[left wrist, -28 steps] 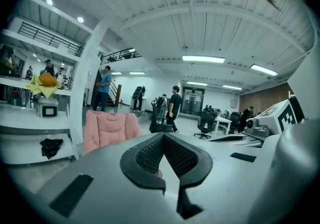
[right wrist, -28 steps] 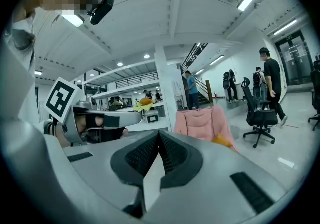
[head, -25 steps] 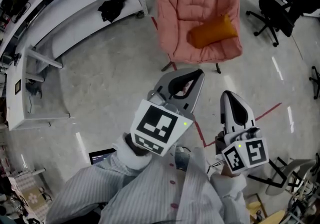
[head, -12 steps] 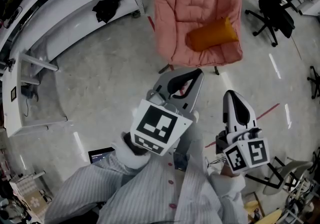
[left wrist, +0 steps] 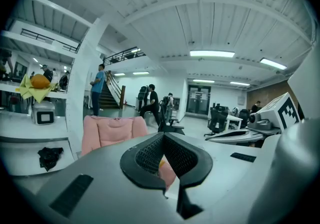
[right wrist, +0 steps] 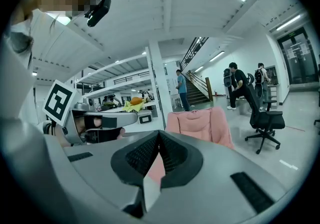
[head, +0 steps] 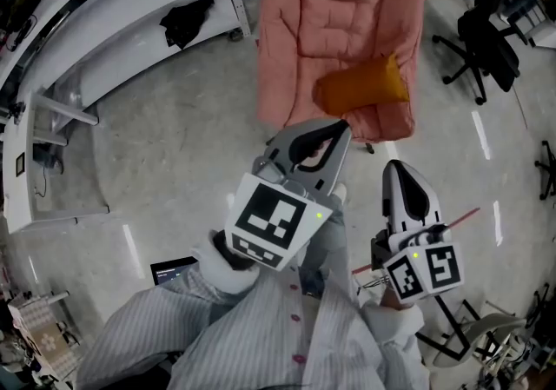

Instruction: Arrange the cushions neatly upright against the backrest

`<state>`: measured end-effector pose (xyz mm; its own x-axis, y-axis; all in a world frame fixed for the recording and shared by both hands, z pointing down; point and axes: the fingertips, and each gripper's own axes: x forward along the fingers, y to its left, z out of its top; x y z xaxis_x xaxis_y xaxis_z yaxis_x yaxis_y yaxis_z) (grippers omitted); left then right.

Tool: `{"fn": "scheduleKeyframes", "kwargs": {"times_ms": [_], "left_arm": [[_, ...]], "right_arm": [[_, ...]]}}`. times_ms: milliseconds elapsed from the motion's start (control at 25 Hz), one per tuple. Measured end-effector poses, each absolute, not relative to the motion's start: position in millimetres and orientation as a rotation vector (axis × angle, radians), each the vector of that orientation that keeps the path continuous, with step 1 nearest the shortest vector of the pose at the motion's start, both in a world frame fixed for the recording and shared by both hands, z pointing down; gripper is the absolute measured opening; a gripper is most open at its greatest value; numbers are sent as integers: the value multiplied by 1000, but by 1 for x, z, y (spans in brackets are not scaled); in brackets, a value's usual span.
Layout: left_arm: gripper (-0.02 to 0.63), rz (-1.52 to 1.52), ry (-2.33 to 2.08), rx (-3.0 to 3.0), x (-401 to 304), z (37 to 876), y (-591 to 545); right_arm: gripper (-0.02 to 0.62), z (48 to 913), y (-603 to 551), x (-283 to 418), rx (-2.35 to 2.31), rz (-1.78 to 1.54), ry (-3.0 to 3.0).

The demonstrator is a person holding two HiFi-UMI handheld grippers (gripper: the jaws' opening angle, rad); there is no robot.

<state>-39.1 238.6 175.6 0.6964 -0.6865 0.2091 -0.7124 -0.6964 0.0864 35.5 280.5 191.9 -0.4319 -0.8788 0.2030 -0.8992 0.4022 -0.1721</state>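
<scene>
A pink padded chair (head: 334, 23) stands on the floor ahead of me. One orange cushion (head: 362, 87) lies flat on its seat, near the right arm and away from the backrest. My left gripper (head: 340, 128) is held in the air short of the chair's front edge, jaws shut with nothing in them. My right gripper (head: 400, 168) hangs beside it to the right, also shut and empty. Past the closed tips of the left gripper (left wrist: 163, 136) stands the pink chair (left wrist: 111, 131). It stands likewise beyond the closed tips of the right gripper (right wrist: 159, 133), the pink chair (right wrist: 201, 124) there slightly right.
White shelving (head: 122, 28) with a black cloth (head: 187, 17) runs along the left. Black office chairs (head: 482, 32) stand at the right. A screen device (head: 174, 270) lies on the floor by my left side. Red tape (head: 456, 217) marks the floor. People (left wrist: 150, 102) stand far off.
The chair and cushion have drawn nearer in the head view as I moved forward with both grippers. Both stay shut and empty.
</scene>
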Motion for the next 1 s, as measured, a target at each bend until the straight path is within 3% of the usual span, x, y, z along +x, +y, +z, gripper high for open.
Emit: {"fn": "scheduleKeyframes", "kwargs": {"times_ms": [560,1000], "left_arm": [[11,227,-1316,2653,78,167,108],[11,277,-1474,2515,68,186,57]], "right_arm": [[12,185,144,162,1451,378,-2629],[12,208,88,180,1318,458,-2660]]}}
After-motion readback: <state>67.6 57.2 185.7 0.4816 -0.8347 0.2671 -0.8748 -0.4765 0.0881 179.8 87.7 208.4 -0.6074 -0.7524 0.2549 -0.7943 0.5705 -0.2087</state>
